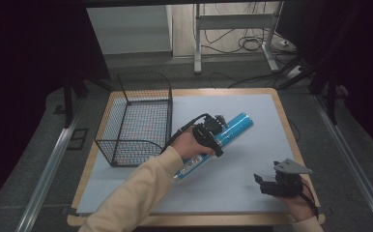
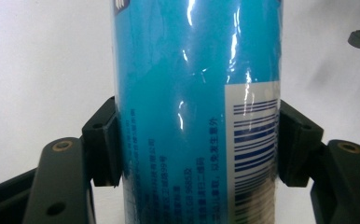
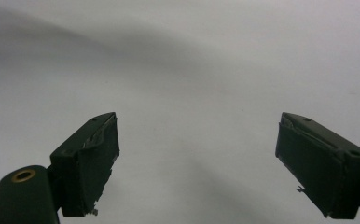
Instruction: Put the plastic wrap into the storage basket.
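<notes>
A long blue cylindrical can [image 1: 233,128] with printed text and a barcode lies slanted across the middle of the pale mat, its lower end hidden behind my left hand. My left gripper [image 1: 212,131] is shut on it around its middle. In the left gripper view the can [image 2: 187,93] stands between the two black pads [image 2: 104,140], which press on both its sides. My right gripper [image 1: 266,182] rests low near the mat's front right, and in the right gripper view its jaws [image 3: 197,158] stand wide open over bare mat.
A black wire basket [image 1: 138,121] stands on the left part of the mat [image 1: 252,159], close beside the left hand. The wooden table edge [image 1: 291,130] runs around the mat. Desk legs and cables [image 1: 242,43] lie on the floor beyond.
</notes>
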